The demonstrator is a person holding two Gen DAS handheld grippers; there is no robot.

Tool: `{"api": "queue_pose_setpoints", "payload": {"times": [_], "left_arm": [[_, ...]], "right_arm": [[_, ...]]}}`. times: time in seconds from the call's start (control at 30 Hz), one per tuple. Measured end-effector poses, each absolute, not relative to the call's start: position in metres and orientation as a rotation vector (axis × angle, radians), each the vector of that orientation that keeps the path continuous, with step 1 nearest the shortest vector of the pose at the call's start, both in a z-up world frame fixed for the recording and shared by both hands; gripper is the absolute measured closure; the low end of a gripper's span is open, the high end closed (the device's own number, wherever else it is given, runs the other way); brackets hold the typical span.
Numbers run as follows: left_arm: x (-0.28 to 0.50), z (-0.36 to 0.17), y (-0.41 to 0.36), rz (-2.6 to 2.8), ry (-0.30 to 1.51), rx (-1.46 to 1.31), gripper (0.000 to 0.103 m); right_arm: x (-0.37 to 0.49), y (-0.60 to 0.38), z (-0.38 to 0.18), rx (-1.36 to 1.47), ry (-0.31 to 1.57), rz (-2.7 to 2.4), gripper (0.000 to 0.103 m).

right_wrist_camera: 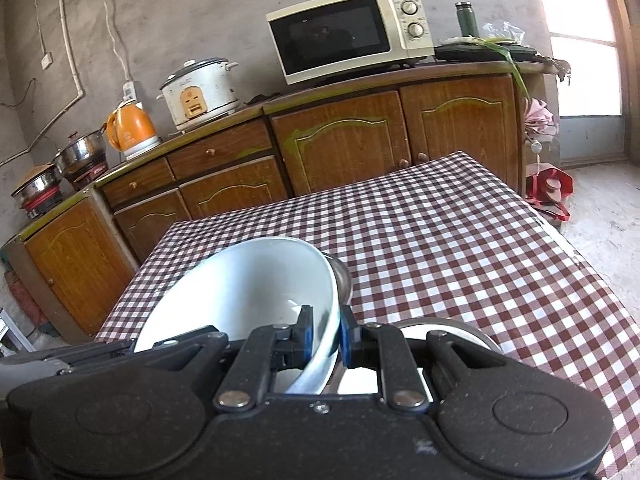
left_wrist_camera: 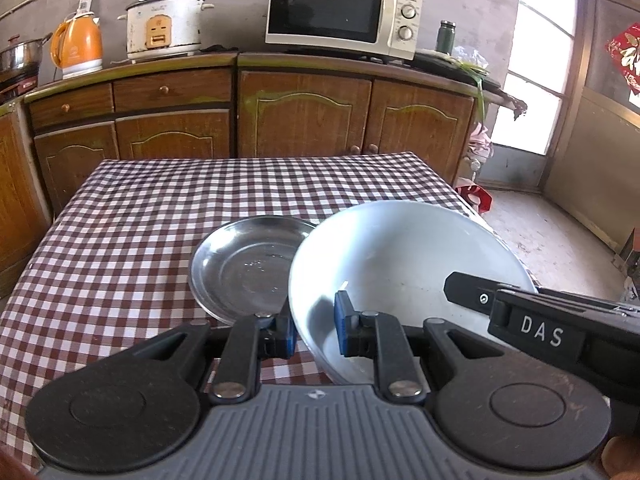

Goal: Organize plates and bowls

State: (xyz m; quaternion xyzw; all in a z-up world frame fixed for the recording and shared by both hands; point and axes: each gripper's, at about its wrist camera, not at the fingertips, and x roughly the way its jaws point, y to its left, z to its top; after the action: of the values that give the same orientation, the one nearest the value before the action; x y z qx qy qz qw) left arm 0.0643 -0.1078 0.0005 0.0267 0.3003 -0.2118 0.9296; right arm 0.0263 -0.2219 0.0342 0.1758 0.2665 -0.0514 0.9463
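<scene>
I hold the white bowl (left_wrist_camera: 400, 264) tilted above the tabletop (left_wrist_camera: 140, 208), my left claw (left_wrist_camera: 316, 330) and right claw (right_wrist_camera: 325, 338) each pinching its rim — the steel plate (left_wrist_camera: 244, 264) lies just left, under its edge.

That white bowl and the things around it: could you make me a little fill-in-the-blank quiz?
1. Both grippers, the left gripper and the right gripper, are clamped on the rim of the ___ bowl.
2. Beside the bowl on the table lies a shallow ___ plate.
3. The tablecloth has a ___ pattern.
4. On the counter, the rice cooker stands between the orange kettle and the ___.

Missing words: white; metal; checked; microwave
</scene>
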Motion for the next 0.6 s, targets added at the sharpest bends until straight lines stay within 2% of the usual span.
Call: {"api": "queue_pose_setpoints", "payload": {"times": [0.6], "left_arm": [[0.066, -0.012, -0.149, -0.525, 0.639, 0.093, 0.083]], "right_arm": [[0.007, -0.265, 0.022, 0.402, 0.553, -0.196, 0.084]]}}
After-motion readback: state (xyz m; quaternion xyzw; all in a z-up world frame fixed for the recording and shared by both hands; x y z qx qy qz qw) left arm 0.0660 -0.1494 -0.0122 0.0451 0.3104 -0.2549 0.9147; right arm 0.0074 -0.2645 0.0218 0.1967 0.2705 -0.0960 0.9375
